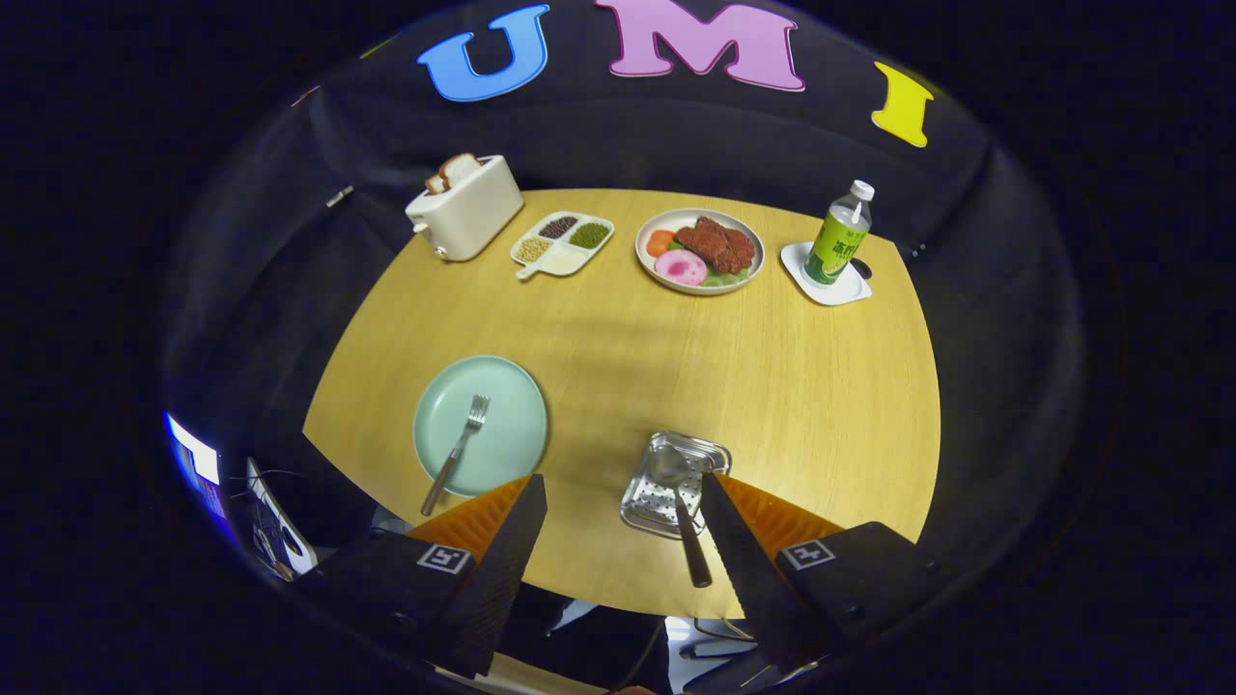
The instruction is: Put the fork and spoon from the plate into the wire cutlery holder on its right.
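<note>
Plate (480,425): round, pale green, flat on the worktop (792,386), lower left of the frame.
Fork (456,454): metal, lying on the plate, tines up-frame, handle overhanging the plate's near rim.
Spoon (680,512): metal, bowl resting in the holder, dark handle sticking out over its near edge.
Cutlery holder (674,485): shiny perforated metal tray, low centre, right of the plate.

The right finger of the gripper (623,483) covers the near right corner of the cutlery holder (673,483). The left finger hides the near rim of the plate (480,425). The bottle (838,236) label is too small to read.
</note>
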The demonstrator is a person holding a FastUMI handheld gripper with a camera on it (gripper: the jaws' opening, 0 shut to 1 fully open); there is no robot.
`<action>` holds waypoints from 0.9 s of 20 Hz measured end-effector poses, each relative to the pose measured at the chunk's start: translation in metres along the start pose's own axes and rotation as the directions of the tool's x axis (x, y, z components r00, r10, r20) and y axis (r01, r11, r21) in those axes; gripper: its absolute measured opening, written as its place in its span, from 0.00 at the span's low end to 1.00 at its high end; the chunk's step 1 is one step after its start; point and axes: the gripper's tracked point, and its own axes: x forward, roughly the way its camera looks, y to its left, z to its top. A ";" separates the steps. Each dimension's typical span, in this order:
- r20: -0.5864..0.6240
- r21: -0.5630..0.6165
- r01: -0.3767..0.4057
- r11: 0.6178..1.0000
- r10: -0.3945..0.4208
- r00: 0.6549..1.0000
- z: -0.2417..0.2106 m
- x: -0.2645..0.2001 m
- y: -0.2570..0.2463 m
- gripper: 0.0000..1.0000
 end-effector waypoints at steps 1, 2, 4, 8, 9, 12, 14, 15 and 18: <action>0.035 -0.003 -0.001 1.000 0.001 0.999 0.006 -0.004 0.012 1.00; 0.067 -0.007 -0.003 1.000 0.004 0.998 0.011 -0.006 0.023 1.00; 0.119 -0.013 -0.017 1.000 0.019 0.993 0.017 -0.006 0.049 1.00; 0.094 -0.004 -0.076 0.997 0.076 0.993 -0.003 0.024 0.101 1.00; 0.075 0.014 -0.097 0.995 0.096 0.993 -0.010 0.029 0.120 1.00; 0.001 0.029 -0.109 0.994 0.109 0.994 -0.036 0.062 0.143 1.00; -0.070 0.042 -0.100 0.994 0.103 0.992 -0.055 0.084 0.154 1.00; -0.106 0.053 -0.099 0.994 0.104 0.989 -0.064 0.091 0.160 1.00; -0.164 0.040 -0.089 0.995 0.094 0.982 -0.073 0.115 0.167 1.00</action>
